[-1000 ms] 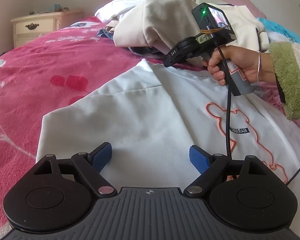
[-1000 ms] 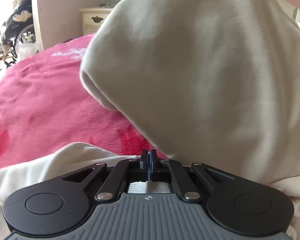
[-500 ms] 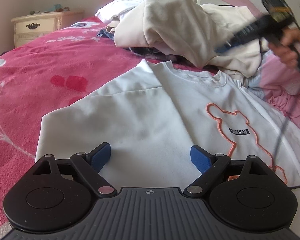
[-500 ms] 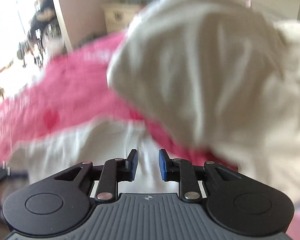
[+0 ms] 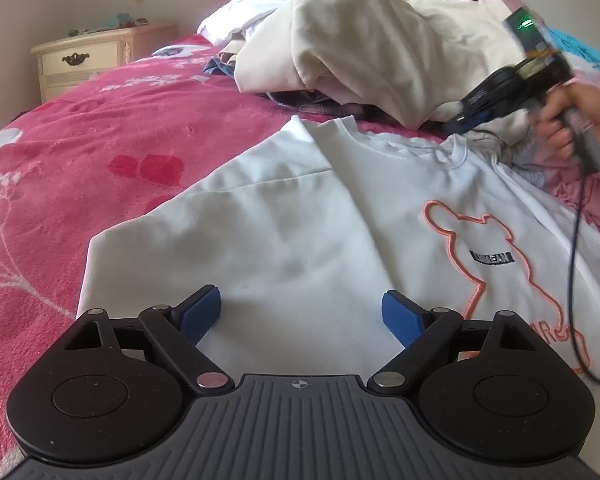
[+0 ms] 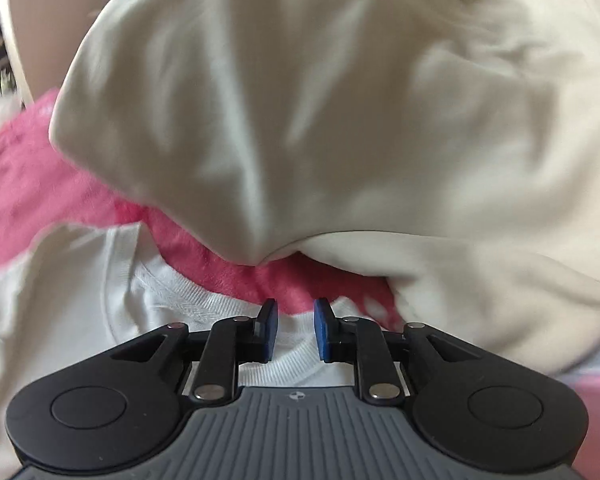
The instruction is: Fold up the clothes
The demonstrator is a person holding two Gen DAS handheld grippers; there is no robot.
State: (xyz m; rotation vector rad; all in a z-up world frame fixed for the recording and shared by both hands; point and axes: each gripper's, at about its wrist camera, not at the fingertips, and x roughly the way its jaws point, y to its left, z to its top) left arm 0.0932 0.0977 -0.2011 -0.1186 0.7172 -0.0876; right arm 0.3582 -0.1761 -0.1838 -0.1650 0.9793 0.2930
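Observation:
A white T-shirt (image 5: 300,220) with an orange outlined figure lies spread flat on the pink blanket (image 5: 100,140). My left gripper (image 5: 300,312) hovers over its lower part, open wide, with nothing between the blue pads. My right gripper (image 6: 296,320) hangs just above the shirt's ribbed collar (image 6: 188,304), tilted down. Its jaws stand a narrow gap apart and are closing, with no cloth pinched between them. In the left wrist view the right gripper (image 5: 466,120) is blurred at the shirt's far right shoulder, held by a hand (image 5: 572,120).
A heap of cream clothes (image 5: 360,52) rises right behind the collar and fills the right wrist view as cream clothes (image 6: 340,120). The right gripper's cable (image 5: 572,260) trails over the shirt's print. A cream nightstand (image 5: 88,60) stands beyond the bed at far left.
The right gripper let go, its shut jaws parting, and swung right and up from the collar's left side to the shirt's right shoulder. The left gripper stayed still and open.

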